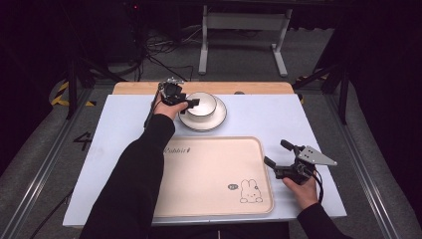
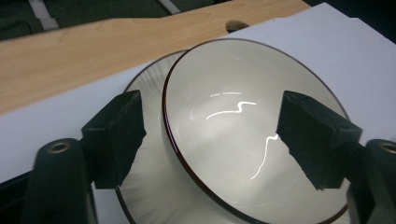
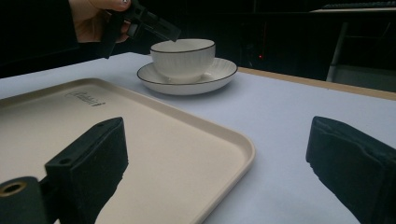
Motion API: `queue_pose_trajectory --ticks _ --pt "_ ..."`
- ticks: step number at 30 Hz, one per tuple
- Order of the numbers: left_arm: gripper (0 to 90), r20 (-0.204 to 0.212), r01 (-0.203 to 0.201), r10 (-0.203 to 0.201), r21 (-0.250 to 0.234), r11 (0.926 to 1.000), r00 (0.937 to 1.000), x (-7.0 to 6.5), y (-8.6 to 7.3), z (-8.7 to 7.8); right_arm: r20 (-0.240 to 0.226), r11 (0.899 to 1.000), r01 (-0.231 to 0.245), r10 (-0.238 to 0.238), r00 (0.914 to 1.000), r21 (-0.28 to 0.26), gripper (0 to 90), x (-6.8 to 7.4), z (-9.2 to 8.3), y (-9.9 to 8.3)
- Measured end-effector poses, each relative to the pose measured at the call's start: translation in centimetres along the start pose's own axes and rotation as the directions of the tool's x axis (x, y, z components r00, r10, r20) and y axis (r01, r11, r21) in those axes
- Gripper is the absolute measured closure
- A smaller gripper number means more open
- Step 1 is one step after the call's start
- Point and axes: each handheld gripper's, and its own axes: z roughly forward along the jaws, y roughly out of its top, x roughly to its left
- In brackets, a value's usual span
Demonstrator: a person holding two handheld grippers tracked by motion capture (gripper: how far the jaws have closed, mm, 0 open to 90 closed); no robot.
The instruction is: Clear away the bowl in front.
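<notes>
Still empty bowl (image 2: 243,140) on saucer (image 2: 149,196)

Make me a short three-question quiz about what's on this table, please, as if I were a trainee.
1. True or false: the bowl stands on the tray.
2. Which gripper is at the bowl's rim? A) left B) right
3. What does the bowl stand on?

Key:
1. False. It stands beyond the tray.
2. A. The left gripper straddles the rim, jaws open, one inside the bowl and one outside; the right gripper waits open beside the tray.
3. A saucer.
</notes>
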Motion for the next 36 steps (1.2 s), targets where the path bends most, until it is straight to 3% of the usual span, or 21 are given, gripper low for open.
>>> queue_pose_trajectory --ticks 2,9,18,26,30,36 --pt "23.3 -0.001 0.018 -0.018 0.01 0.9998 0.9998 0.0 -0.1 0.4 0.0 1.0 0.0 0.0 1.0 0.0 6.0 0.0 0.0 0.0" --pt "24.7 -0.006 0.012 -0.012 0.032 0.9994 0.9999 -0.2 -0.5 1.5 -0.002 1.0 0.0 0.0 1.0 -0.002 6.0 0.0 0.0 0.0" --pt "28.1 -0.033 0.062 -0.06 0.04 0.9973 0.9976 0.3 -0.8 2.4 -0.003 1.0 -0.001 0.001 1.0 -0.002 6.0 0.0 0.0 0.0" --pt "47.7 -0.005 0.115 -0.115 0.035 0.9928 0.9934 0.6 -0.8 2.4 -0.005 1.0 -0.002 0.002 1.0 -0.004 6.0 -0.1 0.0 0.0" --pt "57.0 -0.042 0.093 -0.091 0.049 0.9945 0.995 0.6 -0.8 2.3 -0.005 1.0 -0.004 0.004 1.0 -0.005 5.9 -0.1 0.0 0.0" --pt "66.4 -0.069 0.099 -0.095 0.063 0.9931 0.9931 0.6 -0.8 2.3 -0.007 1.0 -0.006 0.006 1.0 -0.006 6.0 -0.1 0.0 0.0"
